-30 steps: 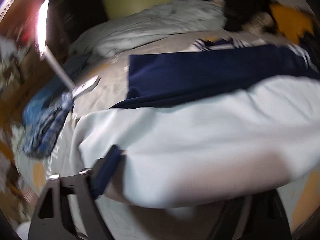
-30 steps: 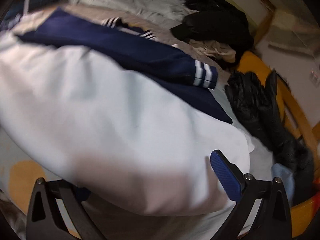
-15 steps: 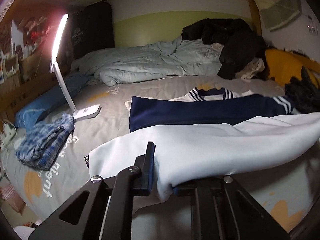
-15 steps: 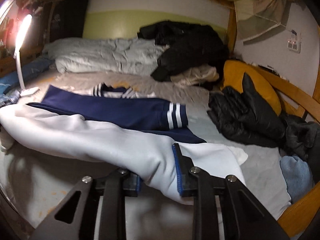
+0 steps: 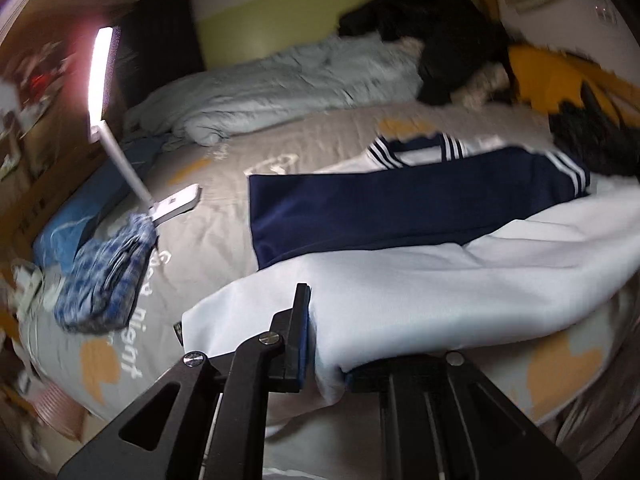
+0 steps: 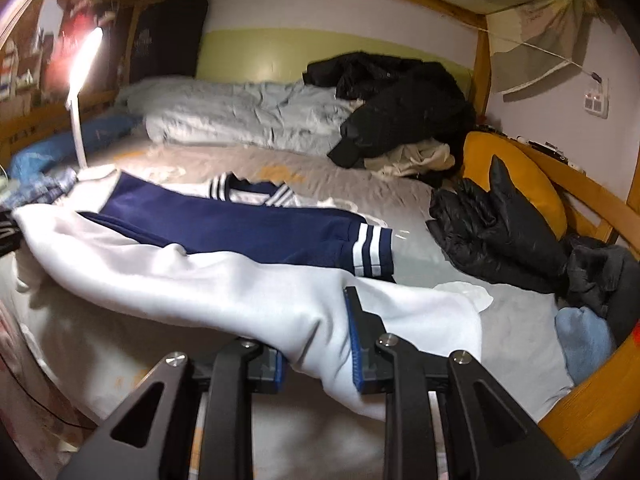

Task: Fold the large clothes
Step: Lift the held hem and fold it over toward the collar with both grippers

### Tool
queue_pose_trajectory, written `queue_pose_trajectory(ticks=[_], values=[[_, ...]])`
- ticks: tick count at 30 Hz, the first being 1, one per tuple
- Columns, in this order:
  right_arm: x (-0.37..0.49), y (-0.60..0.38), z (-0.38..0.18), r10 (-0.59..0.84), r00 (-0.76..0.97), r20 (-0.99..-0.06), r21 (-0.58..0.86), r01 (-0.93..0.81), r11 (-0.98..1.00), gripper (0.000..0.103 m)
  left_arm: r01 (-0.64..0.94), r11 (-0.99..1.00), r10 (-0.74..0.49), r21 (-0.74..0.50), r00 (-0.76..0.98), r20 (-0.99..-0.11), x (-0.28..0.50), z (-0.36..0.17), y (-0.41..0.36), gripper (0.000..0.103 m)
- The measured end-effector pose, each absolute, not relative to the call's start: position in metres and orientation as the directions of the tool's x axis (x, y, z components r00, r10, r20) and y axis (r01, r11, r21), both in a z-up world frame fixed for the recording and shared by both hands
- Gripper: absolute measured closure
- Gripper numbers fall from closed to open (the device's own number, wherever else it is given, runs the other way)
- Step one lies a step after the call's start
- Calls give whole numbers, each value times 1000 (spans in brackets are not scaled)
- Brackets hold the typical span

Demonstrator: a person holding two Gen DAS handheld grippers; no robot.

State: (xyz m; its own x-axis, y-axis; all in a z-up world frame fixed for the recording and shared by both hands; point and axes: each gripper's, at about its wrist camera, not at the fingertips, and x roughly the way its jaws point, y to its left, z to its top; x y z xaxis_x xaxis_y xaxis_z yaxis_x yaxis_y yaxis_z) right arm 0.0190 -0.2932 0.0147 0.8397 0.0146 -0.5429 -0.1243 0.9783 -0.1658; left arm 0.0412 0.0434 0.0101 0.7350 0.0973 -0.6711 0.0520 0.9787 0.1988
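Observation:
A white sweatshirt (image 5: 440, 284) with navy sleeves (image 5: 400, 204) and a striped collar lies on the grey bed sheet (image 5: 224, 200). Its white lower hem is lifted off the sheet. My left gripper (image 5: 326, 364) is shut on the hem's left corner. My right gripper (image 6: 318, 348) is shut on the white hem (image 6: 256, 292) near its right end. In the right wrist view a navy sleeve (image 6: 256, 224) with a white-striped cuff lies folded across the body.
A lit desk lamp (image 5: 132, 148) stands on the bed's left side beside a folded blue plaid cloth (image 5: 104, 276). A rumpled pale duvet (image 6: 248, 116) and black jackets (image 6: 396, 100) lie at the back. A black puffer jacket (image 6: 496, 232), an orange cushion (image 6: 516, 176) and the wooden bed rail (image 6: 600, 384) are at right.
Both grippers closed on the white hem and have lifted it off the sheet. The left view has swung, now tilted and blurred.

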Motion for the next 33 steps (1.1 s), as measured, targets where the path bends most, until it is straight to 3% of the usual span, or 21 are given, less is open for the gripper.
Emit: queue_pose_trajectory(ticks=[5,8,15,28,30,32,33], values=[[73,-293,33,32,808,-588,-138,-139,981,80,94,983,60,156,640,-766,114,27,50,89],[117,-286,36,-6,797,-604,-186,-134,973,80,127,972,80,196,607,-791,161,29,44,88],[206,-275,7,-88,751,-654,-247,-102,964,80,145,968,106,204,504,-857,256,-6,42,87],[282,-284,-25,-56,748,-662,-193,-98,976,78,148,945,153,290,587,-795,316,-39,25,84],[281,-285,-26,-41,770,-637,-194,-108,975,74,158,935,157,317,618,-770,309,-39,23,75],[279,-286,-24,-43,786,-617,-198,-102,975,58,140,934,158,327,662,-733,302,-30,25,23],[276,-288,-21,-51,802,-596,-192,-81,978,34,120,937,156,327,694,-702,297,-23,27,15]])
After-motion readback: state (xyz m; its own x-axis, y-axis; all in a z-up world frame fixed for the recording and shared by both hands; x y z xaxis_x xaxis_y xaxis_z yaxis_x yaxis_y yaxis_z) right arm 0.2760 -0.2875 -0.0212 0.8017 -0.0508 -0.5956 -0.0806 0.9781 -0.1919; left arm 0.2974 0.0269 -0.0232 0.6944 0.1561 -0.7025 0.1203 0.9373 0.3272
